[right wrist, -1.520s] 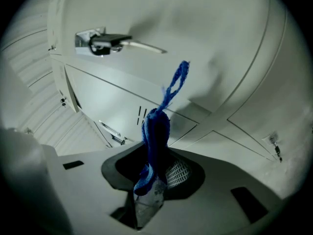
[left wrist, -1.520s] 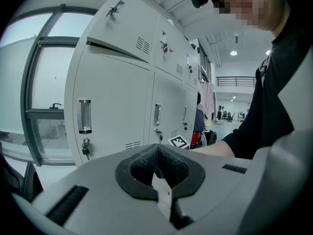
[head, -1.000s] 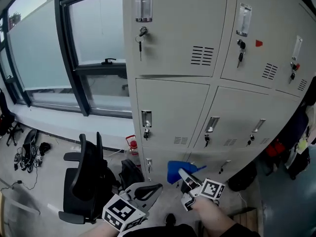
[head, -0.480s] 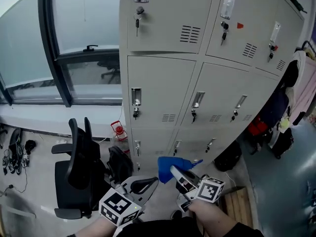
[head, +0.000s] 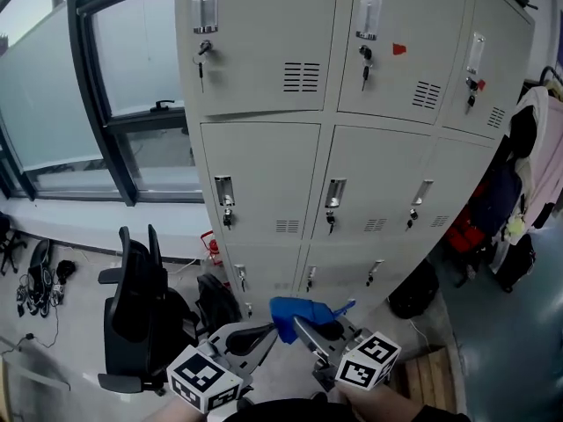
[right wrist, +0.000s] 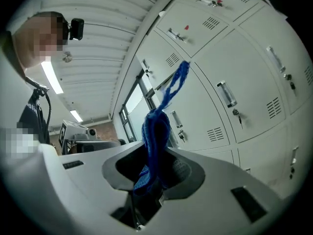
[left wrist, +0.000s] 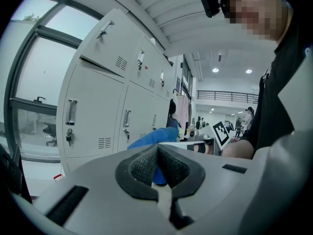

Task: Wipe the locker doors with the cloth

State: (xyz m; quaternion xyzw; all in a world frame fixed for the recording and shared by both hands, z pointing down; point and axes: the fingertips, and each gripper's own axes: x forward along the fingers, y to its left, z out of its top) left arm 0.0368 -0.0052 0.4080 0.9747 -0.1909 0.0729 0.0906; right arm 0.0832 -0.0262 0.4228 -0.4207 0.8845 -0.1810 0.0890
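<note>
The person is standing in front of the grey lockers (head: 264,183) and holding both grippers low, level with the bottom row of doors. The right gripper (head: 301,325) is clamping its jaws tight on the blue cloth (head: 293,310). The cloth is bunching up out of the pads, with a loose loop sticking out toward the lockers, and it is hanging clear of the doors rather than resting on one. The left gripper (head: 266,334) is carrying nothing: its two ribbed pads are pressing together with no gap between them. It is pointing at the lockers just beside the right gripper, on the side of the lockers' left end. Keys (head: 201,67) are dangling from several of the door locks. A black office chair (head: 132,310) is sitting left of the lockers, below the window (head: 132,69) that runs off from their left edge. Coats and bags (head: 519,174) are hanging at the lockers' right end.
</note>
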